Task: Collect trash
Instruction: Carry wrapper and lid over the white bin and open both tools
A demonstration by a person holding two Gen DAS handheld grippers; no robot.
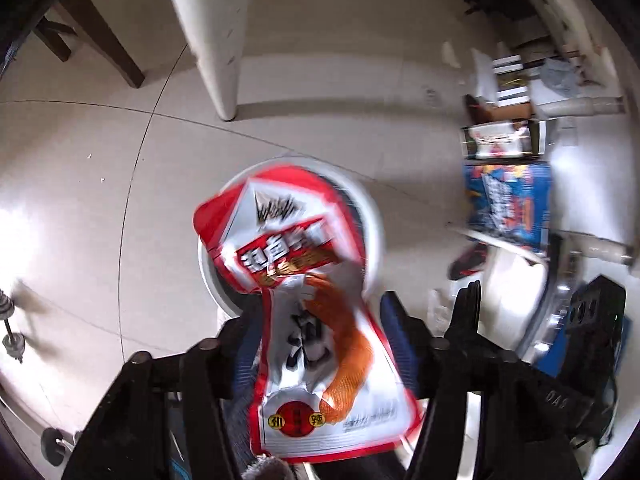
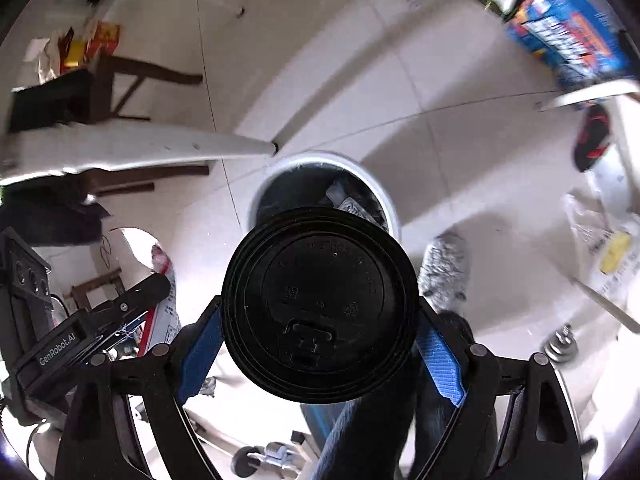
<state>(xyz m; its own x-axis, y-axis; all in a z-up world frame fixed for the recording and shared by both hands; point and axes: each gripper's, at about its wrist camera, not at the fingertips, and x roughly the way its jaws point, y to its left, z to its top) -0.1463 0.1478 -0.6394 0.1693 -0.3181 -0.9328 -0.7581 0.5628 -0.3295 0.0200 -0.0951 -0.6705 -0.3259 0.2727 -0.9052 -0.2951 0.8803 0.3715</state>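
Note:
In the left wrist view my left gripper (image 1: pixel 320 344) is shut on a red and silver snack wrapper (image 1: pixel 304 304), which hangs over a white-rimmed trash bin (image 1: pixel 374 216) on the floor. In the right wrist view my right gripper (image 2: pixel 320 332) is shut on a cup with a black plastic lid (image 2: pixel 320 304), held above the same bin (image 2: pixel 390 204), which has a dark liner and some trash inside. The left gripper (image 2: pixel 136 300) with the wrapper shows at the left of the right wrist view.
A white table leg (image 1: pixel 216 40) stands behind the bin. A blue box (image 1: pixel 508 204) and other packaging lie on the floor at the right. A dark wooden chair (image 1: pixel 96 36) is at the far left. A grey slipper (image 2: pixel 444 268) is beside the bin.

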